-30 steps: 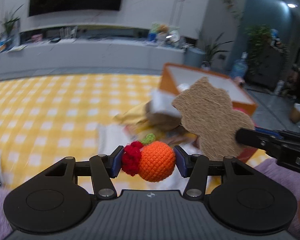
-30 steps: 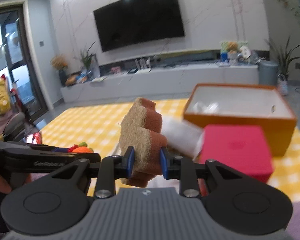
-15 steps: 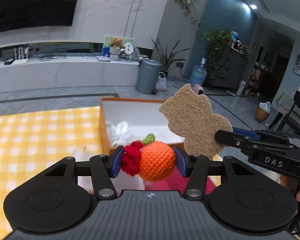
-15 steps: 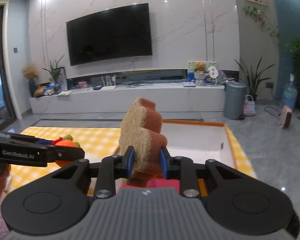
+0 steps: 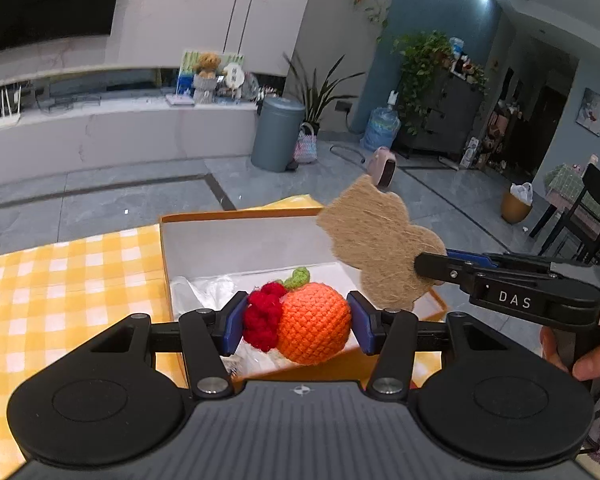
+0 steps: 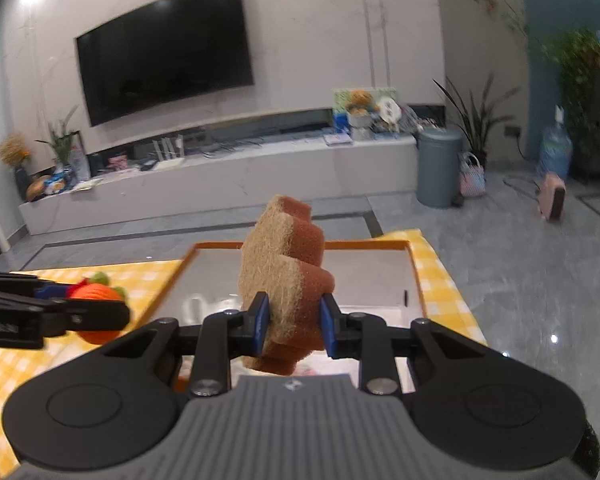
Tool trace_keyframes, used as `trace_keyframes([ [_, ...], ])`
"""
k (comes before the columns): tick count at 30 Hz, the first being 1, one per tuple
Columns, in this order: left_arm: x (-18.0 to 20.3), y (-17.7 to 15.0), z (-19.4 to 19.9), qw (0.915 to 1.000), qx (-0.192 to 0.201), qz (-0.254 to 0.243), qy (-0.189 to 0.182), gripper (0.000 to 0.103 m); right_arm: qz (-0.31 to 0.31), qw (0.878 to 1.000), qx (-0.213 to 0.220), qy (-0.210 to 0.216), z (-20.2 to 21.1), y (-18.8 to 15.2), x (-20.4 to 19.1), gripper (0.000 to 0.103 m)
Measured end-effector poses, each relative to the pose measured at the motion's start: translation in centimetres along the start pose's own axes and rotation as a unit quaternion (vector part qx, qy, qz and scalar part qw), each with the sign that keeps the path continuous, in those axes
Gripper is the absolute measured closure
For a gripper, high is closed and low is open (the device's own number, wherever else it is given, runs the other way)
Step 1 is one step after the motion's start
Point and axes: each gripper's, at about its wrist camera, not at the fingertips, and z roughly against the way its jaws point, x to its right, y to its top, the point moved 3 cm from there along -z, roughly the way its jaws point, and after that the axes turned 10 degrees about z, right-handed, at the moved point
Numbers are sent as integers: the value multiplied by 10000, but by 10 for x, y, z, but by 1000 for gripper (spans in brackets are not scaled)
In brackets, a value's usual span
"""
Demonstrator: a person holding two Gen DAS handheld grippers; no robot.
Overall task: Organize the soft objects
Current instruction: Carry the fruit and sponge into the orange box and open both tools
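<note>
You've swung both loads over the orange box: your left gripper stays clamped on the knitted orange, your right gripper on the sponge, ready to lower and drop

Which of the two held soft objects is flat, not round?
The tan fibre, bear-shaped sponge in the right gripper; the orange crocheted fruit in the left gripper is round.

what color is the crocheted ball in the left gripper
Orange, with a red berry cluster and green leaf; the crocheted ball shows best in the left wrist view.
</note>
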Motion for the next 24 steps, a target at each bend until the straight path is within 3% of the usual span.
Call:
trace_keyframes([
  [7, -3, 9, -44, 9986, -451, 256, -101, 42, 109, 9968, -720, -340, -61, -10, 15, 77],
  [12, -1, -3, -73, 9965, -747, 352, -91, 42, 377, 9891, -1317, -536, -88, -21, 18, 76],
  [15, -6, -7, -83, 9959, -831, 361, 64, 42, 714, 9838, -1464, -752, -96, -26, 18, 76],
  [22, -15, -9, -100, 9909, -1205, 307, 508, 42, 853, 9803, -1617, -747, -101, -37, 20, 71],
  [24, -18, -11, -99, 9902, -1217, 372, 569, 42, 899, 9804, -1577, -762, -98, -37, 20, 63],
])
